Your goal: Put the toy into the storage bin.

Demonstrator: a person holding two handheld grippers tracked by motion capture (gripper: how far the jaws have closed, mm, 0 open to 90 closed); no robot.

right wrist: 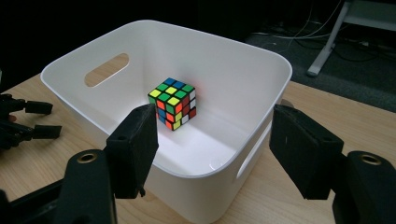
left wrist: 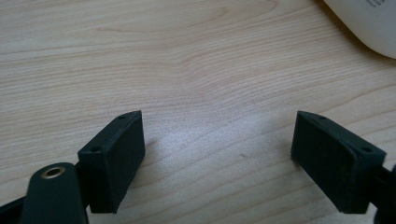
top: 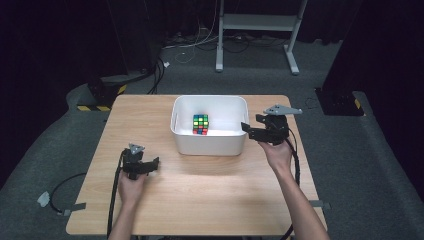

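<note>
Rubik's cube (right wrist: 173, 103) sits on the floor of the white plastic bin (right wrist: 243, 53), toward the bin's far side in the high view, touching no wall that can be made out. It rests flat with a mixed face of green, yellow, blue and orange squares turned up.

From the claws outward: the right claw (right wrist: 219, 149) is held by the right hand (top: 278, 152) just beside the bin's right wall, raised off the worktop (top: 150, 112), its jaws spread wide with nothing between them. Its own view looks down over the near rim into the bin, the cube lying beyond the gap between the jaws. The left claw (left wrist: 219, 158) is likewise spread and empty, low over bare wood, held by the left hand (top: 131, 187) near the worktop's left front area, well apart from the bin. A corner of the bin's white wall shows at the upper right of the left gripper view.

The bin has a slot handle in each end wall and stands around the middle of the far half of the worktop. Black cables (top: 116, 190) trail from both claws toward the near edge.

The worktop is light wood grain with rounded corners. Around it lies grey carpet (top: 360, 150); behind are dark drapes, a white metal frame (top: 257, 22) on feet, loose cables, and yellow-and-black striped tape (top: 92, 107) at the left.
</note>
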